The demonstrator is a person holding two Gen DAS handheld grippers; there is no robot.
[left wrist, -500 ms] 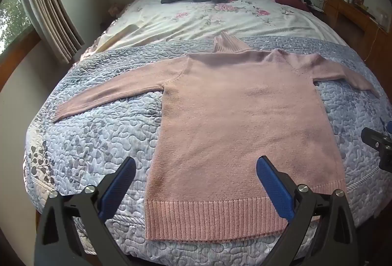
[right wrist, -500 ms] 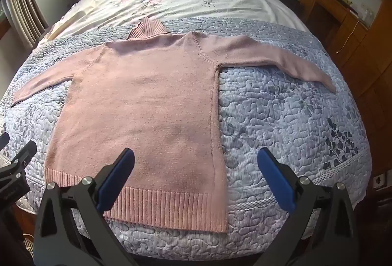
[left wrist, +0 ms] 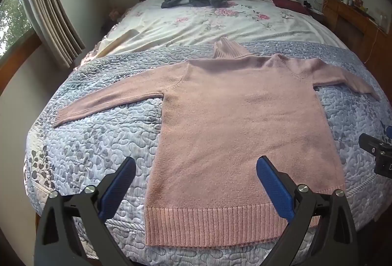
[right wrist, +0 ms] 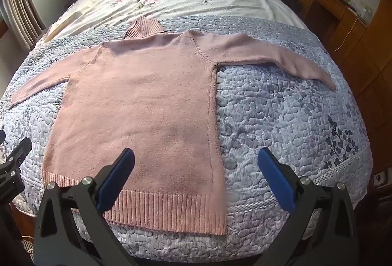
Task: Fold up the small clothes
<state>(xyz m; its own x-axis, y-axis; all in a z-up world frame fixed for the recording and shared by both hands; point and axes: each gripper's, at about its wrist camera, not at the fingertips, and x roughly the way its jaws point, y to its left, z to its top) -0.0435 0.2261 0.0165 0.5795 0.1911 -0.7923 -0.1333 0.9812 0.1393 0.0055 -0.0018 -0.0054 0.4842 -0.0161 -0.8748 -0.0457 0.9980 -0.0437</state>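
The left gripper (left wrist: 196, 182) hovers with its blue pads spread wide over the hem of a pink sweater (left wrist: 242, 133), which lies flat, sleeves out, on the grey quilt (left wrist: 98, 143) at the bed's foot; the right gripper (right wrist: 197, 174) hangs likewise spread, holding nothing, above the sweater's right hem corner

I am holding the left gripper (left wrist: 196, 188) wide apart over the near hem of the sweater (left wrist: 242, 124), which is lying flat on the quilt (left wrist: 98, 143).
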